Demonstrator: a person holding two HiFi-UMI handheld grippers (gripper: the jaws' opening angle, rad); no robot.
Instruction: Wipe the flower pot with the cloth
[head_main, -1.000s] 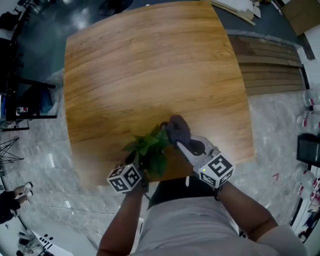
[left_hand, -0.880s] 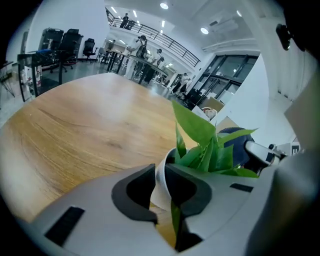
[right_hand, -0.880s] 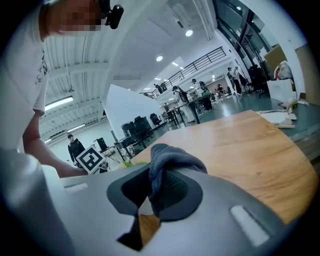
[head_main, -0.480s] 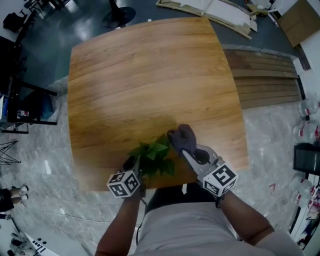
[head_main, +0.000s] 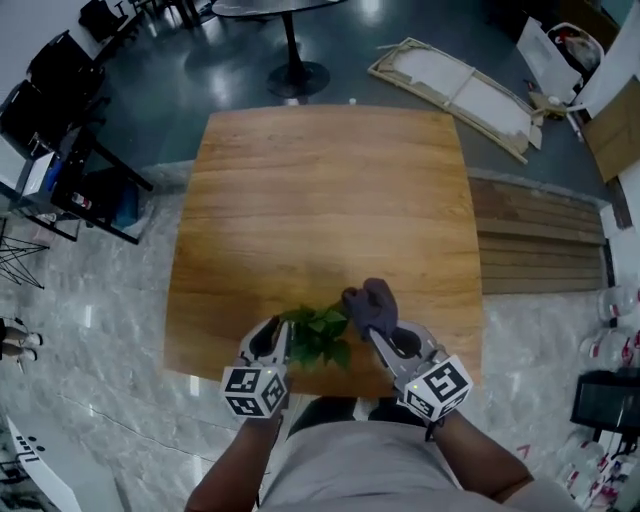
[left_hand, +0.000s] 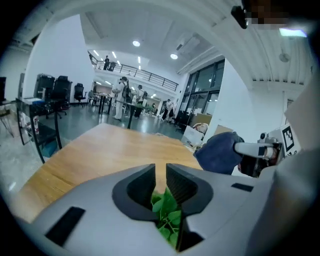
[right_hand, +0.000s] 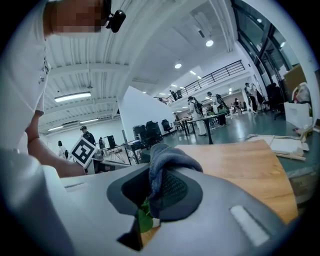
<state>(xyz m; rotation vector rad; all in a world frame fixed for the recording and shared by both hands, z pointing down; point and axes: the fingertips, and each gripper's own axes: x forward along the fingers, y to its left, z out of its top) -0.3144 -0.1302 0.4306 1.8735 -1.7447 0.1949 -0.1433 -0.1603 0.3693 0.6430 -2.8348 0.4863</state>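
Observation:
A small plant with green leaves stands near the table's front edge; its flower pot is hidden under the leaves. My left gripper hovers just left of it. Its jaws are closing with nothing between them, and only leaves show below the gap. In its own view the left gripper points across the table. My right gripper is shut on a grey-blue cloth, held up right of the plant. The cloth bulges over the right gripper, and it also shows as a cloth in the left gripper view.
Dark chairs stand at the back left and a round table base behind the table. A flat white frame lies on the floor at the back right. Wooden planks lie right of the table.
My left gripper has let go at the plant and lifted away from it. The right gripper has risen with the cloth. The head view has pulled back, so the table looks smaller.

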